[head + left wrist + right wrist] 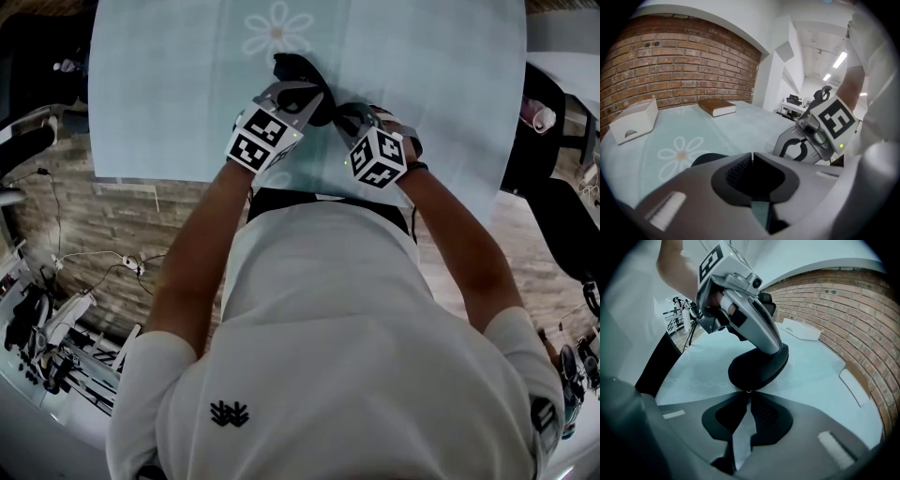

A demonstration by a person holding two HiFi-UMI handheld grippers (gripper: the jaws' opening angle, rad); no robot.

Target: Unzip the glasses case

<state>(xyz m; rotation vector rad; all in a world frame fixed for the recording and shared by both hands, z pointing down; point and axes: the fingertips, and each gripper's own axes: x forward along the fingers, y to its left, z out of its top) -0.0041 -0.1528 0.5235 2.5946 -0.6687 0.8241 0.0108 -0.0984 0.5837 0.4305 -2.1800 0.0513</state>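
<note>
Head view: we see both grippers close together over a pale blue tablecloth w/ a daisy print. The black glasses case lies on the cloth just on the person's side of the daisy. The left gripper is on the case's near-left part and the right gripper at its right end. Left gripper view: its jaws are pressed together w/ only a hairline slit btwn the tips and nothing in them. A bit of the case shows dark just past one jaw. Farther off, a white box and a brown book sit near a brick wall. Right gripper view: the case sits just ahead, w/ the left gripper's closed tip bearing on its top. The right jaws are pinched at the case's near edge on a tiny shiny bit, prob. the zip pull. We can't tell how far the zip is open.
</note>
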